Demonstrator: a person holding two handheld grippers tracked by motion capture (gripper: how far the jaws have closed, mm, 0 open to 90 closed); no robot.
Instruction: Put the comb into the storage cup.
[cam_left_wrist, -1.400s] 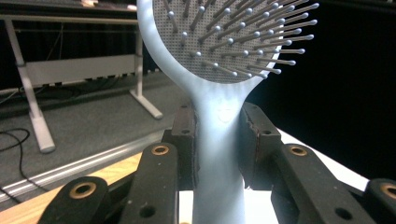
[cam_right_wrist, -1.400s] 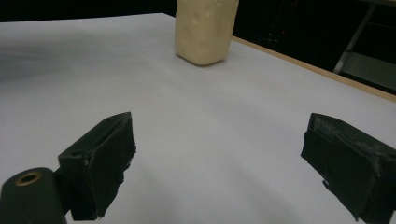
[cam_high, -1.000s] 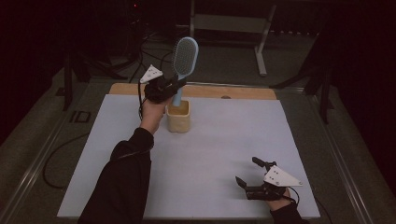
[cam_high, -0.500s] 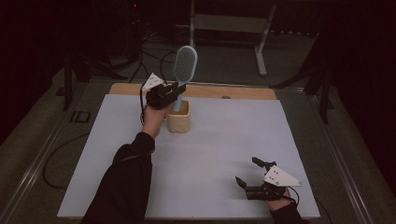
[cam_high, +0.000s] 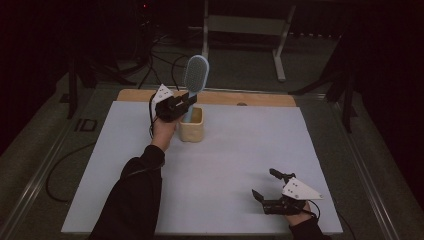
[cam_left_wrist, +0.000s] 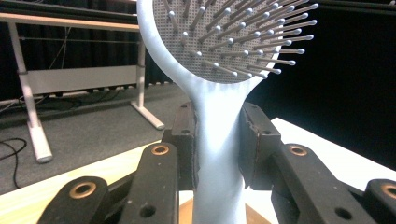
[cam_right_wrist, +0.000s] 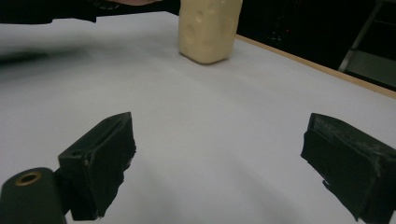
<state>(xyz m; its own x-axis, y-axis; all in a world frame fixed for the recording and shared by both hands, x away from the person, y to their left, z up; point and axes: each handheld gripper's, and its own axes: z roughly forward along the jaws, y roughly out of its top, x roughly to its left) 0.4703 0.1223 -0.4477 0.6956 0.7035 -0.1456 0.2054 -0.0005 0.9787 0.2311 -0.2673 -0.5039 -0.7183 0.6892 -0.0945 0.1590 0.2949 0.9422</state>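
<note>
A: Hairbrush, pale blue plastic with an oval head of ball-tipped pins (cam_high: 195, 75) — where is it sitting right now?

B: It is standing upright toward the twelve o'clock end of the white table mat (cam_high: 225, 165), its handle reaching down into the cream-coloured ceramic holder with dimpled sides (cam_high: 191, 126). The left gripper (cam_high: 187, 101) is clamping that handle; in the left gripper view the two black pads (cam_left_wrist: 254, 144) are pressing the handle from both sides, just below the head (cam_left_wrist: 219, 37).

A: So is the placing finished?

B: Judging from the high view, not quite. The lower end of the handle is already inside the holder's mouth, but the jaws are not letting go, so the brush is being carried rather than resting on its own. Whether its tip is touching the bottom I cannot tell.

A: And the other hand?

B: The right gripper (cam_high: 264, 186) is lying low on the mat at about five o'clock, well apart from the holder, jaws spread wide with nothing between them. In the right gripper view the holder (cam_right_wrist: 209, 29) is showing far off at twelve o'clock.

A: What is left, then?

B: Probably settling the brush fully, opening the pads, and drawing the left hand (cam_high: 164, 131) clear without tipping the holder.
</note>
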